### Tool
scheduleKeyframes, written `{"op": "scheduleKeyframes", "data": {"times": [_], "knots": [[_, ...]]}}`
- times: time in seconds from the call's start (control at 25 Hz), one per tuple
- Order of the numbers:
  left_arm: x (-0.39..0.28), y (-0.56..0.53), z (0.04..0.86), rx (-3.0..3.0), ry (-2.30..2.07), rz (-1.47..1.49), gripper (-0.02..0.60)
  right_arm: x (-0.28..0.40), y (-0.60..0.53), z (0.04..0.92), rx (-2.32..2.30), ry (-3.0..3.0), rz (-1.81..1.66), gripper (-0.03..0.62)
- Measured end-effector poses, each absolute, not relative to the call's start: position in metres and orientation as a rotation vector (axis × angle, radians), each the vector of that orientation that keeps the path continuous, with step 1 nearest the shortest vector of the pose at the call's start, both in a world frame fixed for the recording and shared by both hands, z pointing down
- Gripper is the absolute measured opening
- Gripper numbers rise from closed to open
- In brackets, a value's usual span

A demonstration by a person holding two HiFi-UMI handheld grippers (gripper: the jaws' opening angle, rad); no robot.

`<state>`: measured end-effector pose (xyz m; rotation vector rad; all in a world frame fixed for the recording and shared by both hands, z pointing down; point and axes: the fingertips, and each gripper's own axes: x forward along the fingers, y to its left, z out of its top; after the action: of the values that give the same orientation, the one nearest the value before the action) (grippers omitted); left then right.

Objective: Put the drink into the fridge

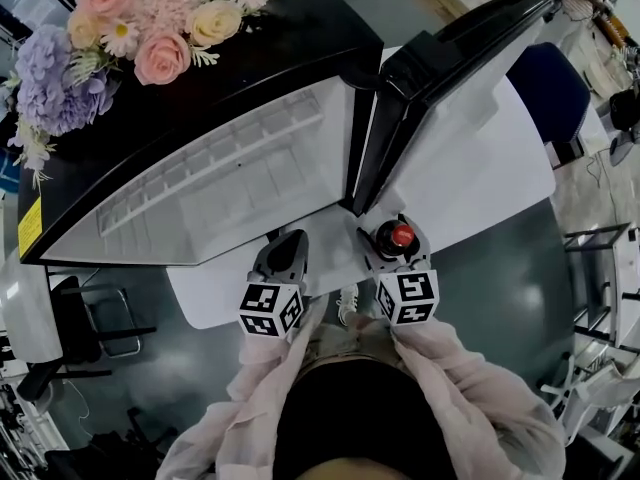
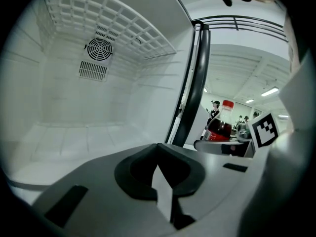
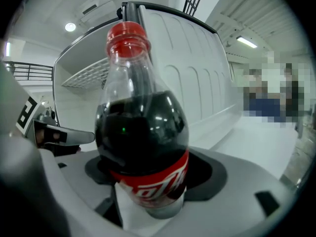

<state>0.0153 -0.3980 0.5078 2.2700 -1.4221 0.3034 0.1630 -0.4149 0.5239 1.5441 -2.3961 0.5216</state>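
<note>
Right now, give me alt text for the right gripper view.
A clear plastic cola bottle with a red cap stands upright, clamped in the right gripper. Behind it the white fridge stands open, a wire shelf inside.

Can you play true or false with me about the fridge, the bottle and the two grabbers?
1. The right gripper holds a bottle with a red cap. True.
2. The fridge door is closed. False: it stands open.
3. The left gripper holds a can. False: its jaws are together with nothing between them.
4. Flowers sit on top of the fridge. True.
5. The bottle stands inside the fridge. False: it is in the right gripper, outside.
</note>
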Motion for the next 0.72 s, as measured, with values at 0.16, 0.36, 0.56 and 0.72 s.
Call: {"op": "scheduleKeyframes", "data": {"times": [0.16, 0.36, 0.56, 0.72], "knots": [[0.0153, -0.3985, 0.5084, 2.271, -1.426, 0.314, 0.011, 0.1629, -0.415, 0.524, 1.54, -2.387, 0.511, 0.344], [0.0141, -0.3967, 0.5086, 2.27, -1.431, 0.312, 0.011, 0.1641, -0.4141, 0.5244, 1.54, -2.371, 0.509, 0.337], [0.0118, -0.3937, 0.5097, 2.27, -1.428, 0.307, 0.011, 0.1644, -0.4137, 0.5248, 1.547, -2.347, 0.497, 0.332], [0.0106, -0.3936, 0.5046, 2.282, -1.421, 0.283, 0.011, 0.1629, -0.4083, 0.5241, 1.552, -2.34, 0.491, 0.328]]}}
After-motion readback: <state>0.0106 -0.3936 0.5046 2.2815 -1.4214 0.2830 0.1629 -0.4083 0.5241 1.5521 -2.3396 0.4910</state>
